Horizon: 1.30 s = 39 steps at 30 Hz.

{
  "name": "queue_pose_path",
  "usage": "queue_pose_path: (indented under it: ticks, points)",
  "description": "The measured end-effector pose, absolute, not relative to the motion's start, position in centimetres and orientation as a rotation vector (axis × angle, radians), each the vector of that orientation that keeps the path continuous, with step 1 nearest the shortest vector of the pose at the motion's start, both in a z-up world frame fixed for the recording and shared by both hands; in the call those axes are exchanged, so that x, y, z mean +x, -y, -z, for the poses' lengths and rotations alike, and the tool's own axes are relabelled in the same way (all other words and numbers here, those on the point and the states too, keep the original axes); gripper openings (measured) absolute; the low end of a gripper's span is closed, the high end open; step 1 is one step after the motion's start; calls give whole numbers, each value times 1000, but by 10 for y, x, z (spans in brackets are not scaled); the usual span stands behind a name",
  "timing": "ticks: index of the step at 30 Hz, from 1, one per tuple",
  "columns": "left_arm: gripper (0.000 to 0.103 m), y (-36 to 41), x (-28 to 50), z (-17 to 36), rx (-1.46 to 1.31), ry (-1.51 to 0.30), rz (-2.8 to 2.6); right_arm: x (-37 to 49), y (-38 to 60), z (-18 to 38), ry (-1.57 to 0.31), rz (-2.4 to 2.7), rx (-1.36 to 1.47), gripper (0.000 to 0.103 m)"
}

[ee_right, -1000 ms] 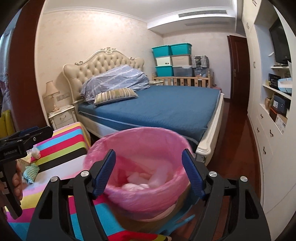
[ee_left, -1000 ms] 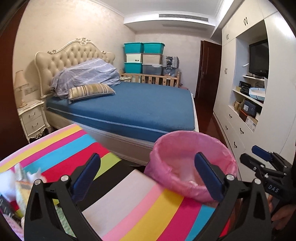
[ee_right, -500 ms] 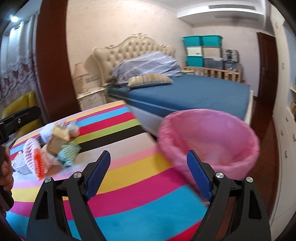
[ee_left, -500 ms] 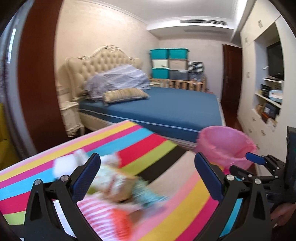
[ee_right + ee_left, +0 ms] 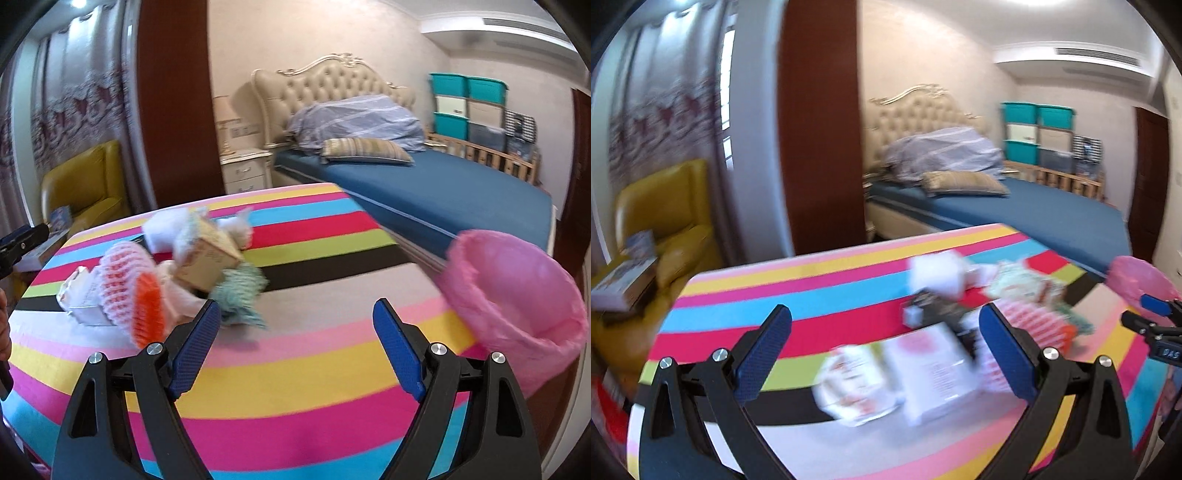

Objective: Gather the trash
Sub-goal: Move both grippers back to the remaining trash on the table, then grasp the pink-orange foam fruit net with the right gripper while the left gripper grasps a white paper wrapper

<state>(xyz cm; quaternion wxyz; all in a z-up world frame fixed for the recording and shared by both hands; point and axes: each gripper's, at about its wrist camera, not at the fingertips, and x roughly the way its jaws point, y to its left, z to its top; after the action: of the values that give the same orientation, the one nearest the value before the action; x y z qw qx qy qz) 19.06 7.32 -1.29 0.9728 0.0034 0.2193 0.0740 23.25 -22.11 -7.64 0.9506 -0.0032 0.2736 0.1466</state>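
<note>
– Where was the trash pile (image 5: pixel 177 273)?
– Ahead-left of the right gripper (image 5: pixel 295 332), on the striped cloth (image 5: pixel 295 369).
– And the pink-lined bin (image 5: pixel 517 295)?
– To its right; contents hidden.
– The left gripper (image 5: pixel 886 350)?
– Both stood wide, holding nothing.

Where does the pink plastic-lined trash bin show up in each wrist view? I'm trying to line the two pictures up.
Left wrist: the pink plastic-lined trash bin sits at the far right edge, mid-height, beyond the striped tablecloth, partly behind the right gripper.
Right wrist: it fills the right side, lower middle, off the table's right edge.
Shared landmark: the teal storage boxes stacked against the back wall.
</note>
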Motion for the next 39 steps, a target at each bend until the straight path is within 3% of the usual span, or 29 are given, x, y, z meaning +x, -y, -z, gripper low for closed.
queue_pose_path:
  ticks: [13, 21, 24, 26, 28, 30, 39]
  points:
    - [98, -144, 176, 45, -68, -550, -250, 249, 122, 62, -534, -531, -131, 80]
    - [98, -156, 175, 57, -107, -590, -235, 263, 105, 80, -635, -598, -112, 79]
    - [98, -153, 177, 61, -107, -600, -224, 258, 104, 87, -655, -628, -129, 67]
    - [98, -148, 179, 63, -100, -607, -216, 254, 105, 88, -657, -653, -136, 55]
    - [98, -143, 182, 65, -89, -616, -210, 251, 106, 88, -645, -646, -147, 35]
    - [98, -139, 184, 67, -84, -623, -200, 249, 109, 86, -629, -645, -139, 26]
    - [93, -132, 202, 73, -102, -661, -189, 232, 128, 79, -580, -615, -111, 21]
